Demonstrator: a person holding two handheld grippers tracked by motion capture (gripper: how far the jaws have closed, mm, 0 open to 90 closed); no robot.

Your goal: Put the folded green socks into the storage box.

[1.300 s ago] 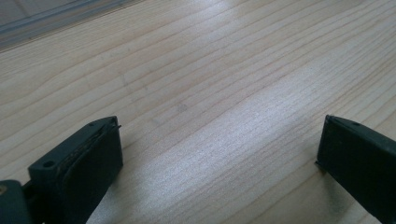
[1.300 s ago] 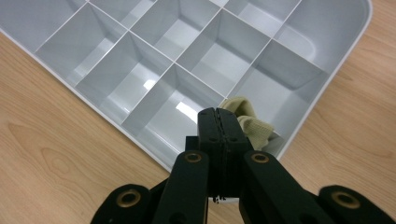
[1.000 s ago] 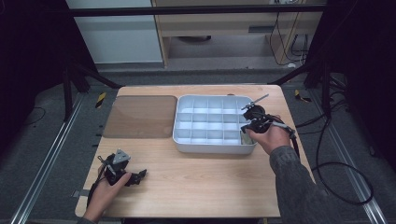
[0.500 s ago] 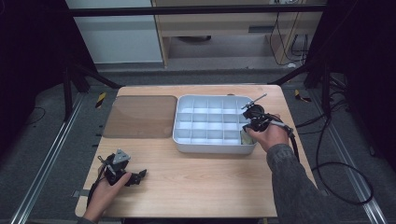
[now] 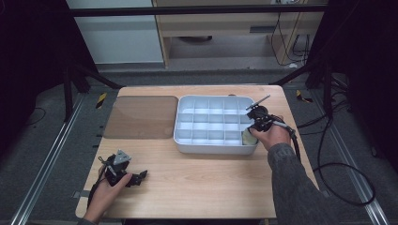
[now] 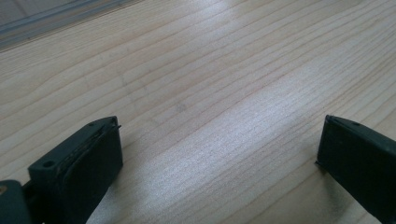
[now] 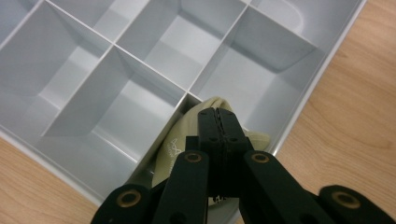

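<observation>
- Pale wood grain covers the table (image 5: 206, 187) in the high view, with a white compartment tray (image 5: 213, 123) set toward its far right and a brown translucent mat (image 5: 142, 116) lying flat just to the tray's left.
- Same view: the right gripper (image 5: 254, 125) — held in the person's right hand (image 5: 271, 136) — reaches over the tray's near-right corner, where a pale beige cloth item (image 5: 248, 137) sits in the corner compartment.
- Same view: the left gripper (image 5: 139, 177) rests low on the table's near-left part in the left hand (image 5: 105, 193), well apart from the tray, its grey three-cornered plate (image 5: 120, 158) on top.
- Left gripper view: the two black jaws stand spread wide, one at each side of the frame, with bare wood between them and nothing held.
- Right gripper view: the jaws are pressed together, their tips (image 7: 218, 116) down on the beige cloth item (image 7: 182, 144) — whether they pinch its fabric or merely touch it I cannot tell.
- Right gripper view: the cloth is bunched in the tray's (image 7: 154, 56) corner compartment, against the divider wall and close to the outer rim; it bears a small printed mark too small to read.
</observation>
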